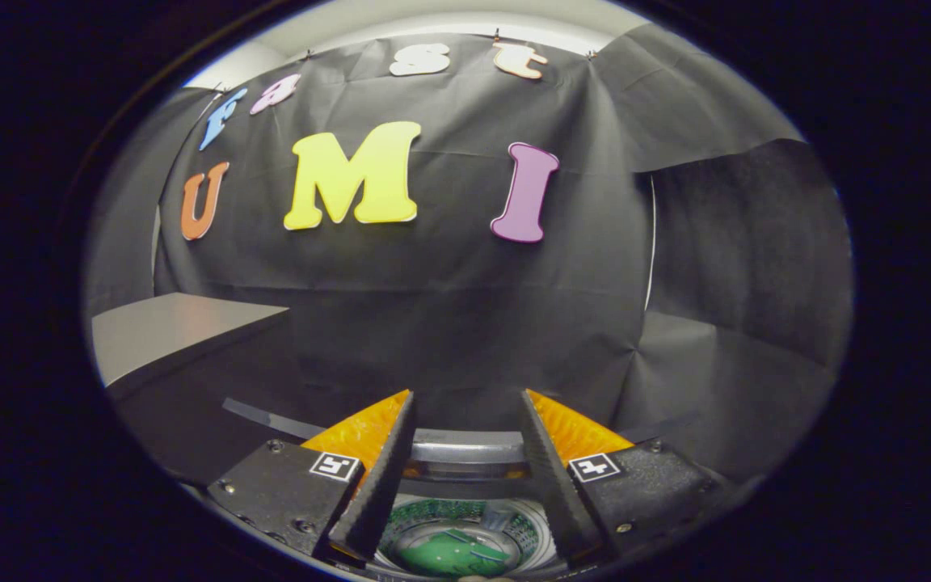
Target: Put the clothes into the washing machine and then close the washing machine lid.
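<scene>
- Gripper view: the claw (465, 473) is open, its two fingers (377, 485) spread apart and holding nothing.
- The washing machine (465, 453) is just under the fingers; its round drum opening shows between them.
- A green cloth (441, 558) lies inside the drum.
- A grey tabletop (174, 331) stands well left of the washing machine.

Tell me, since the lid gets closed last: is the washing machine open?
Open: the round washing machine drum shows green cloth below the open, empty gripper.
</scene>
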The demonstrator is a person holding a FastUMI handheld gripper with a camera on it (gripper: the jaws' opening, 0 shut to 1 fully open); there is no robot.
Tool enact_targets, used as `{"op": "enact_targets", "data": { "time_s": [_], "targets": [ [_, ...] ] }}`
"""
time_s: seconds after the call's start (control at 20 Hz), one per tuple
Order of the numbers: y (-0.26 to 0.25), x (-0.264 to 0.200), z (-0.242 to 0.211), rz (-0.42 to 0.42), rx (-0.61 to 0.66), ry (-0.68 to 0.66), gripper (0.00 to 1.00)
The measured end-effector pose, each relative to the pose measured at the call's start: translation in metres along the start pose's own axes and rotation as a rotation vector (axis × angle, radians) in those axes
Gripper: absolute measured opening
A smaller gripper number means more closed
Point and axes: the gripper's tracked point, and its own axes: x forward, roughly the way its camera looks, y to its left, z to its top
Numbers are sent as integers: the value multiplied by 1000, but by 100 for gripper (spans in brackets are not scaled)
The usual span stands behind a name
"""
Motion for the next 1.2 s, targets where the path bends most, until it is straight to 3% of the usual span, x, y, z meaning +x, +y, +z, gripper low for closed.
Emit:
{"op": "enact_targets", "data": {
  "time_s": [0.2, 0.3, 0.75, 1.0, 1.2],
  "targets": [
    [0, -9, -21, 22, 0, 68, 83],
    [-1, -13, -31, 27, 7, 98, 89],
    [-6, -38, -54, 26, 22, 172, 90],
    [-5, -92, -79, 44, 21, 220, 90],
    [-1, -167, -108, 33, 33, 256, 90]
  ]
}}
